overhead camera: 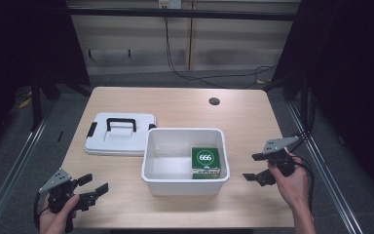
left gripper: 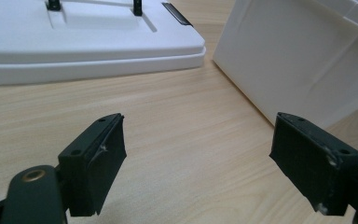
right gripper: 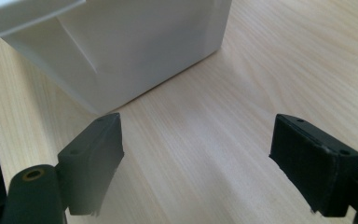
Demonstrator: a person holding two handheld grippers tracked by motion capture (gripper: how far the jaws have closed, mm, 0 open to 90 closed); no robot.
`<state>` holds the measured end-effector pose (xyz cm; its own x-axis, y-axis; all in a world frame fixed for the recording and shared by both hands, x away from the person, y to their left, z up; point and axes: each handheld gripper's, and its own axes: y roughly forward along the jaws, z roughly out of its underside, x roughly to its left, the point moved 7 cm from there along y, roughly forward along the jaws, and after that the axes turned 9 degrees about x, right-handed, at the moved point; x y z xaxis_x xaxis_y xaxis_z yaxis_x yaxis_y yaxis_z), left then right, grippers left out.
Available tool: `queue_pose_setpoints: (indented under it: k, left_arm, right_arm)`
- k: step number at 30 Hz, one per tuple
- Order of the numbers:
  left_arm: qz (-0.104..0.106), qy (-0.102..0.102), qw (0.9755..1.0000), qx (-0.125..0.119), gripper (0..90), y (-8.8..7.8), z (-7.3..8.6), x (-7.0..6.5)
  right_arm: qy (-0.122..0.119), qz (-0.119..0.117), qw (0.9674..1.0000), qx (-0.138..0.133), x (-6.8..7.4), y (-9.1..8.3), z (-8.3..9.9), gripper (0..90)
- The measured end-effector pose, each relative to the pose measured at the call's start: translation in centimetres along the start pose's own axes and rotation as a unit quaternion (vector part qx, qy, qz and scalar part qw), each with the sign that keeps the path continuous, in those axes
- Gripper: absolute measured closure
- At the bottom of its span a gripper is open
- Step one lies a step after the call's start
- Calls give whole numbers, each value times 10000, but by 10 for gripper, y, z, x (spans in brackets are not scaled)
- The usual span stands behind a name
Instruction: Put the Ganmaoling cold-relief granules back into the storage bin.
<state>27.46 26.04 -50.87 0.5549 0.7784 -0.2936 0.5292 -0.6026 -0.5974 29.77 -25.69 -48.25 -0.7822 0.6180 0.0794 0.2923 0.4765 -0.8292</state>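
A: Largest first. The surface (overhead camera: pixel 175 105): light wood grain, rounded corners, a dark round hole (overhead camera: pixel 214 101) near its far edge.

B: Next, white plastic bin (overhead camera: pixel 163 151), open-topped, standing just right of centre toward the near side. In the left gripper view its side wall (left gripper: pixel 303 60) fills the upper right.

A: Lid (overhead camera: pixel 120 134): white, lying flat on the surface just beside the bin's left far corner, black handle (overhead camera: pixel 121 124) on top, black clips at its ends.

B: Inside the bin, right near corner: green box (overhead camera: pixel 205 163), "666" in a white circle on its upper face. It lies against the right wall.

A: Left claw (overhead camera: pixel 95 187), near left corner of the surface, held in a hand (overhead camera: pixel 58 217). Jaws spread wide, gripping nothing; bare wood between them in the left gripper view.

B: Right claw (overhead camera: pixel 254 166), at the right of the bin, apart from it, held in the other hand (overhead camera: pixel 292 183). Jaws likewise wide apart, empty; the bin's corner (right gripper: pixel 121 60) is ahead in the right gripper view.
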Motion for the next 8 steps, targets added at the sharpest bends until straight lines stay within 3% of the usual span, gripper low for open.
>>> queue_pose_setpoints:
  k: [8]
  left_arm:
    - [-34, 10, 10000, 2, 174, 0, 0, 0]
  right_arm:
    - [204, 72, 9997, -147, -6, 12, 14, 158]
